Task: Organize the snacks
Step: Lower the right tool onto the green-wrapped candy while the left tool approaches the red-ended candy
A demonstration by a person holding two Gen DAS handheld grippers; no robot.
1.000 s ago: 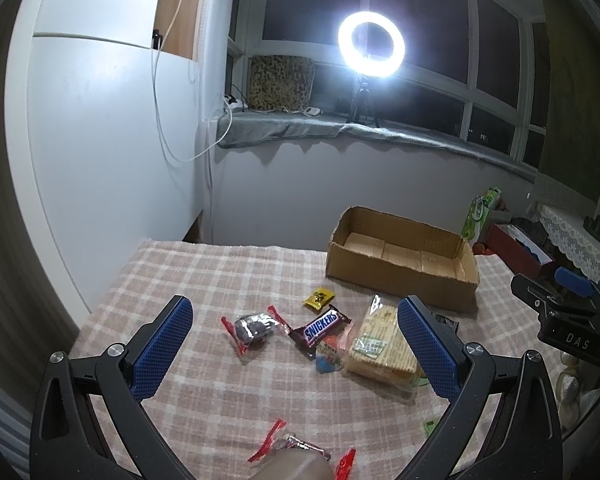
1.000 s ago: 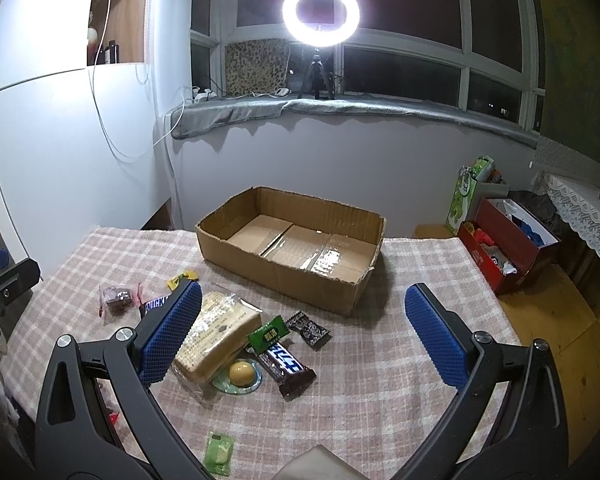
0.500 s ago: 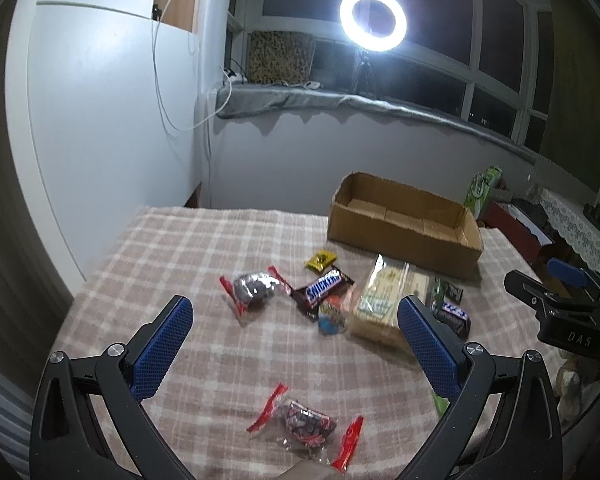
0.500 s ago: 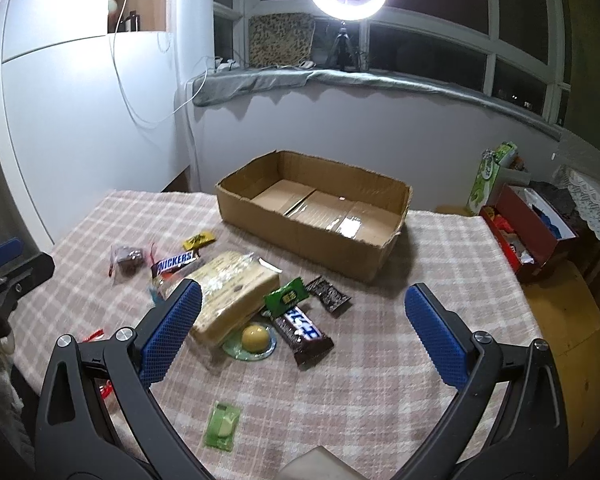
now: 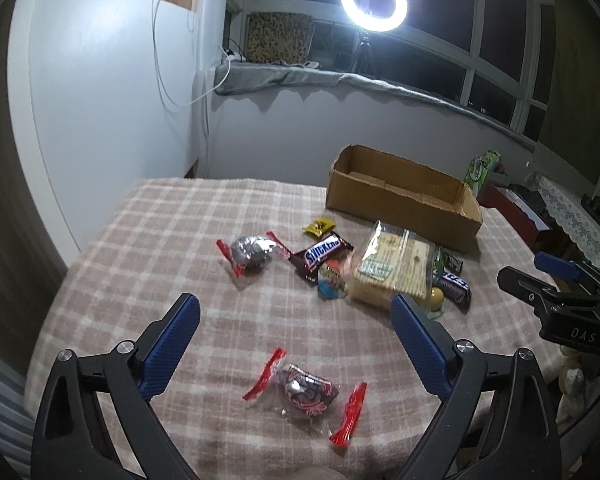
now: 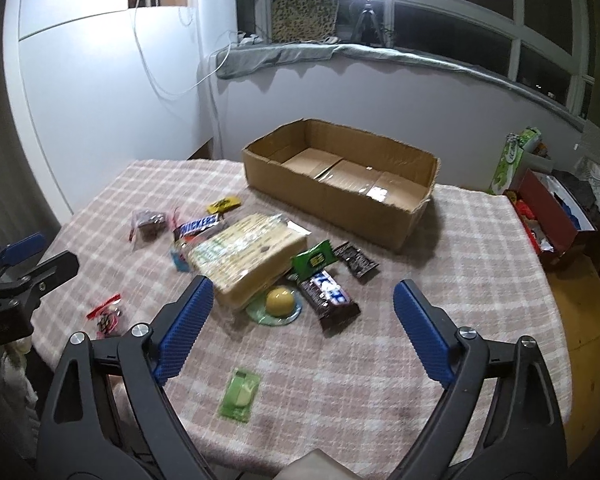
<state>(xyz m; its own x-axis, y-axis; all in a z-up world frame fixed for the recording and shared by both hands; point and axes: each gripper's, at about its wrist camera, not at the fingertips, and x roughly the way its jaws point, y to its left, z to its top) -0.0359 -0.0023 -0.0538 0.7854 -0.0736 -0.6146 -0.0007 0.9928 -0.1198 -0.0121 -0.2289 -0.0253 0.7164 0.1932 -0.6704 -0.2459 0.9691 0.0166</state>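
on the checked tablecloth [image 6: 440, 280], scattered snacks, cardboard box [image 6: 340, 178], ring light [image 5: 373, 1] behind

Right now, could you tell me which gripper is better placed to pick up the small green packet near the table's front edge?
The right gripper. It is open, and the green packet lies on the cloth just below its gap. The left gripper, also open, hangs over the red-ended candy instead.

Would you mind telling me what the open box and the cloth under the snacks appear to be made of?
The box looks like plain brown corrugated cardboard: matte walls, ragged top edges, and glossy tape strips catching the light on its floor. The cloth seems a soft woven fabric, pink-and-white checked, matte and slightly fuzzy; the exact fibre cannot be told.
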